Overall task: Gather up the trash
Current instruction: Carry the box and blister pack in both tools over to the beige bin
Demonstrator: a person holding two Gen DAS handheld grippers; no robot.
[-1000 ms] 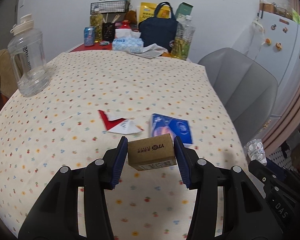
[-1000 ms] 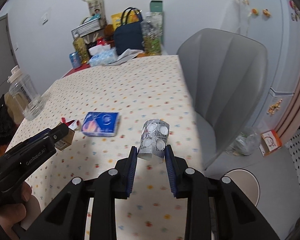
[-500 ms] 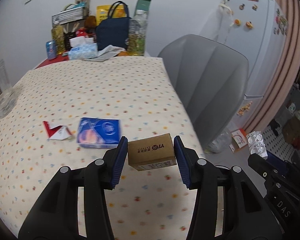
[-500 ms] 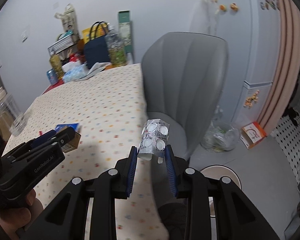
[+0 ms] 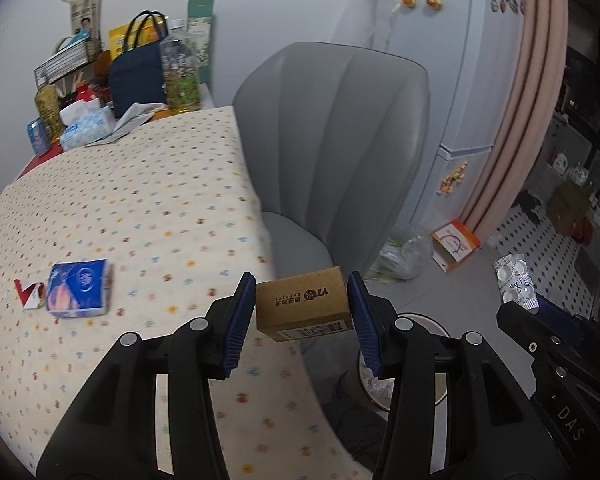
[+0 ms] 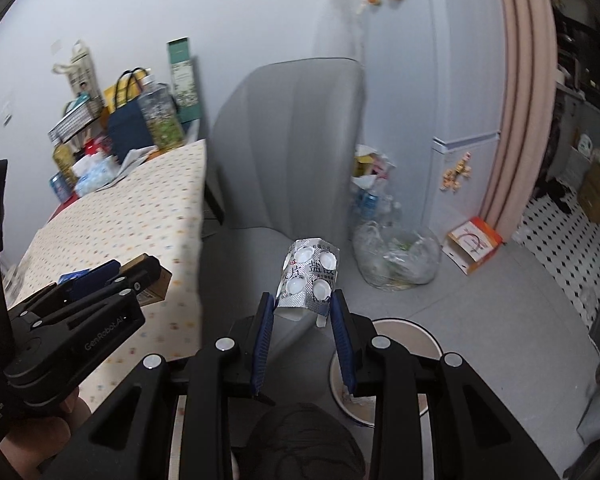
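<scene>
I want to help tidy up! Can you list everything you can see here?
small brown cardboard box: one, brown, clamped in the left gripper
silver foil pill blister pack: one, silver, clamped in the right gripper
blue tissue packet: one, blue, on the dotted tablecloth
red and white paper scrap: one, red-white, just left of the tissue packet
dotted tablecloth table: one, cream
grey padded chair: one, grey, beside the table
round white bin: one, white, on the floor below the grippers
clear plastic bag: one, clear, on the floor
left gripper: one, black with blue pads
right gripper: one, black with blue pads
</scene>
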